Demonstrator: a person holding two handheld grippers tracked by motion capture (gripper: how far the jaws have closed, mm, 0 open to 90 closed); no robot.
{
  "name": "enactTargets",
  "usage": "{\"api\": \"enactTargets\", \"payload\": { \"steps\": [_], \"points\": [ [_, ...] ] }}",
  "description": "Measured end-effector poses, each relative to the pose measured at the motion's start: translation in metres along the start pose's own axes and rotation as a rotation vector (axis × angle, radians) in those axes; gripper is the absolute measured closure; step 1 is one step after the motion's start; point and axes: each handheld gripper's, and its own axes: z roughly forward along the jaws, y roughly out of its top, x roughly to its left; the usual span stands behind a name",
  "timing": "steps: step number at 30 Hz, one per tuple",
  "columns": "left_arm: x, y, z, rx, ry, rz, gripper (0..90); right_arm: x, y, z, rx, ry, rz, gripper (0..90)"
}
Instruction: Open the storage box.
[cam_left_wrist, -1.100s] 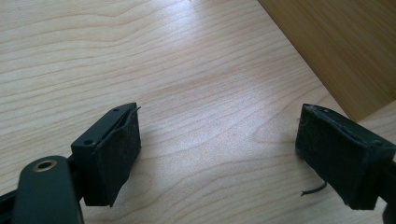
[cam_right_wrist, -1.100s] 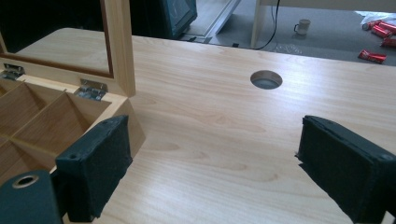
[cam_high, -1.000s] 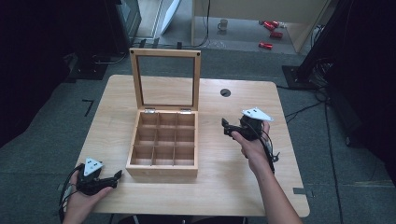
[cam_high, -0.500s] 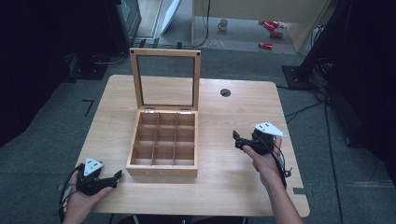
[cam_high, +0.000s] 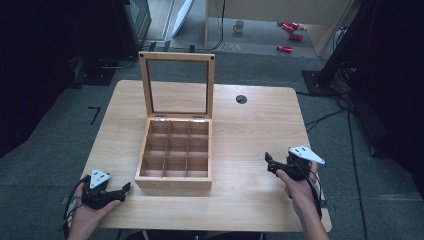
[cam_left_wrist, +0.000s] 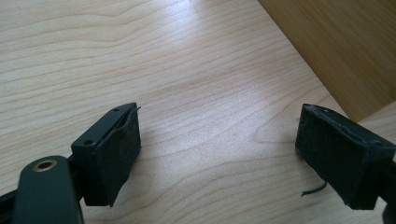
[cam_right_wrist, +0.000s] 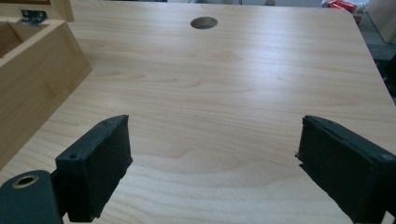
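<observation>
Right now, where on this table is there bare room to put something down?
Widest bare patch: between the wooden compartment box and the table's right edge, behind the right hand-held gripper. A narrower strip runs left of the box. It is tightest near the left hand-held gripper, close to the box's front corner.

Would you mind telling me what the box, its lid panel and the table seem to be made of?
The box looks like light, matt wood, possibly bamboo: fine straight grain shows on its side in the right gripper view. The lid panel seems clear glass or plastic, since the tabletop shows through it; which one I cannot tell. The table appears pale wood or wood-look laminate, with wavy grain and a soft sheen.
</observation>
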Motion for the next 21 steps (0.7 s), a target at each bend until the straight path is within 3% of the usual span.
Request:
{"api": "enactTargets", "payload": {
  "steps": [21],
  "points": [
    [0.000,0.000,0.000,0.000,0.000,0.000,14.3,-0.040,-0.060,-0.036,0.091,-0.085,0.070,9.3]
  ]
}}
